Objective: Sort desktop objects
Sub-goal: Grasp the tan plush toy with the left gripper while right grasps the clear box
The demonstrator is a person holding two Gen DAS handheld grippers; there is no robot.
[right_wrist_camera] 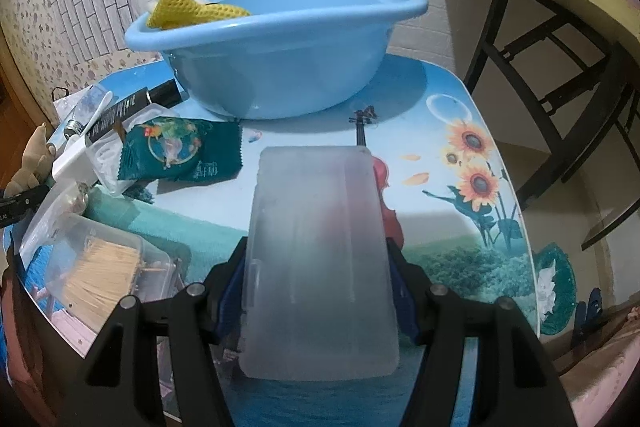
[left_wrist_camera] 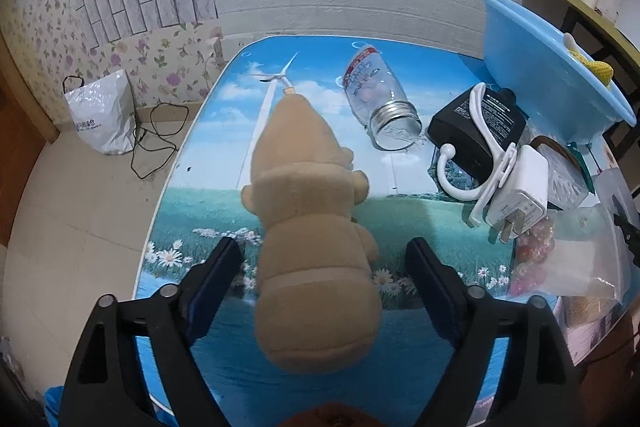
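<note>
Plush toy (left_wrist_camera: 308, 247) lay near, between left gripper's (left_wrist_camera: 326, 263) spread, untouching pads | right gripper (right_wrist_camera: 316, 279) clamped frosted plastic case (right_wrist_camera: 320, 259) | lift case level toward far blue basin (right_wrist_camera: 280, 39).

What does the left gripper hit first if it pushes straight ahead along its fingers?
The tan plush toy, already lying between the open left gripper fingers with its pads clear of it. Beyond it, probably the tabletop.

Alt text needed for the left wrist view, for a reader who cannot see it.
A tan plush toy lies on the picture-printed table between the open jaws of the left gripper, which do not touch it. Behind it lies a glass jar on its side, and to the right a black box, white charger and blue basin.
</note>
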